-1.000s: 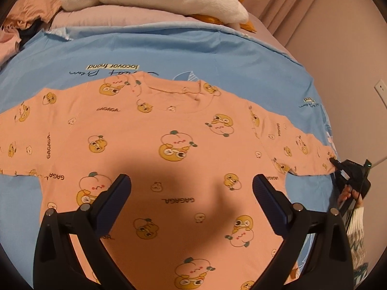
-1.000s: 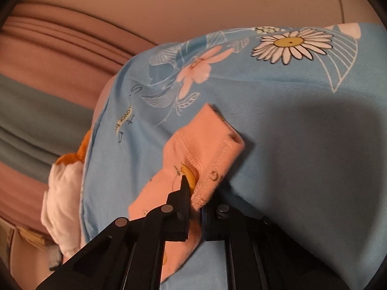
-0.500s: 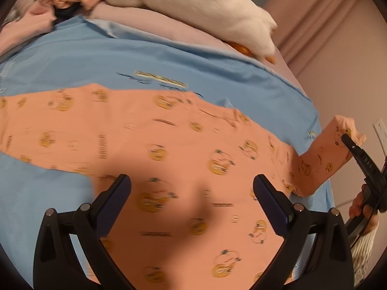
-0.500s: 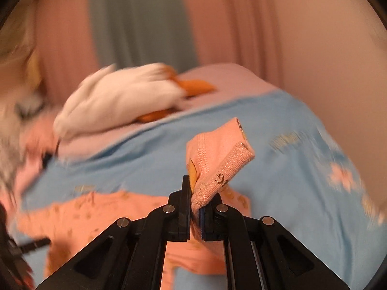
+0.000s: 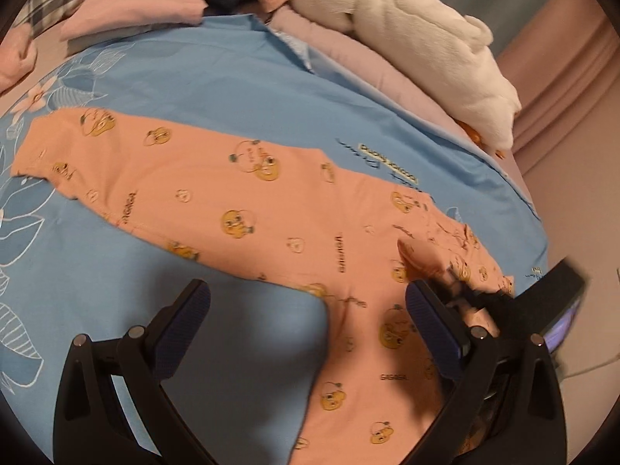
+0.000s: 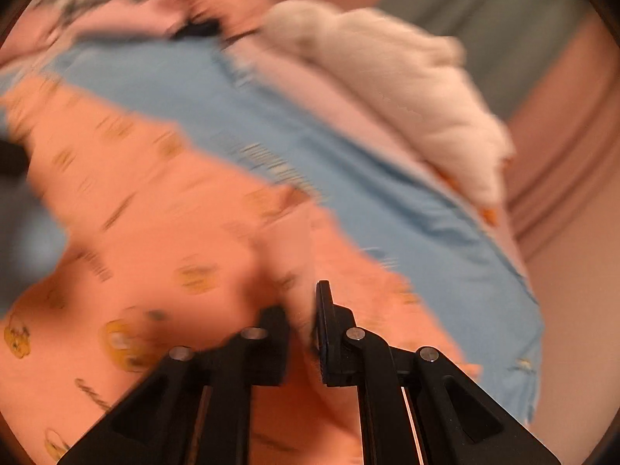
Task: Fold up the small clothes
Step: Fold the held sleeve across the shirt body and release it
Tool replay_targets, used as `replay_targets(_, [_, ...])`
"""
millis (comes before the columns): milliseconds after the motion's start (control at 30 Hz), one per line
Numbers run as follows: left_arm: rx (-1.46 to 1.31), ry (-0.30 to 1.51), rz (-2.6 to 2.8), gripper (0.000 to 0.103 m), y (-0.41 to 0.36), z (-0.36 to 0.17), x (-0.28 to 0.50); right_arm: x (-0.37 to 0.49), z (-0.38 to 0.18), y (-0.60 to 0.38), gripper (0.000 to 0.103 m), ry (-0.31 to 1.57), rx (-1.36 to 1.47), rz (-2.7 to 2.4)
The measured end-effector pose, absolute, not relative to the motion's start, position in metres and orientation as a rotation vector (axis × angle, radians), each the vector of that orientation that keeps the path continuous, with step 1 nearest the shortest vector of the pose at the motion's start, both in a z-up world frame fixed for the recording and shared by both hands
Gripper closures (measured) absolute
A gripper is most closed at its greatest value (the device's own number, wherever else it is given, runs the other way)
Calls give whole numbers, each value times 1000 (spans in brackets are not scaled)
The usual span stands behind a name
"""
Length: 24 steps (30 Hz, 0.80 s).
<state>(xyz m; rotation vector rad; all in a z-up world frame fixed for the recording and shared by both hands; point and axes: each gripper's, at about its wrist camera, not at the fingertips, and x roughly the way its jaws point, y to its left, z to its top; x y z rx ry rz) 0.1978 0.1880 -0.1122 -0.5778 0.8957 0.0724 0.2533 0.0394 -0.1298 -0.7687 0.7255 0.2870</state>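
I take the orange printed shirt (image 5: 271, 209) as my landmark; it lies spread face up on the blue bedsheet (image 5: 193, 77), its body running toward me and its far-left sleeve (image 5: 66, 147) stretched flat toward the sheet's flower print.

My left gripper (image 5: 308, 310) hangs above the shirt's near edge with its jaws spread wide and nothing between them: one finger over bare sheet left of the shirt, the other over the shirt's body. Beyond the shirt, a heap of pink and orange garments (image 5: 155, 4) sits at the head of the bed, and right of that heap a white plush toy (image 5: 418, 46) lies on a pale pink pillow (image 5: 348, 62).

On the right side of the shirt, my right gripper (image 6: 302, 321) is pinched on the right sleeve (image 6: 286, 255), with a narrow strip of cloth showing between the jaws. The sleeve appears doubled back over the chest, though blur hides the cuff itself.

I judge this thin knit to be light, limp and a little stretchy: it will sag from any single pinch and wrinkle if dragged. The stitched hems and cuffs look like the firmest places to hold, so the left cuff or the bottom hem corner seems best for my free gripper, pinching both layers so the back does not slide.
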Motion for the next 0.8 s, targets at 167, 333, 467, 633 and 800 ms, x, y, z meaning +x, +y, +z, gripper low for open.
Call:
replay_targets(167, [-581,908,63,2,184,-116,201,225,-134,44,84,701,-760,391])
replay_targets(333, [-569,913,-21,2,169,-115,208,211,-100,-6,46,748,-426,565])
replay_targets(467, [-634,936,-174,2,143,-121,224,209,-92,-65,46,790,-175,523])
replay_targets(633, [-655,976,-256,5,111,-133,250,215,-102,-122,46,852,19,399])
replay_targets(800, [-691,1026,-259,20,95,-154,271,204,-105,-142,46,825,103,347])
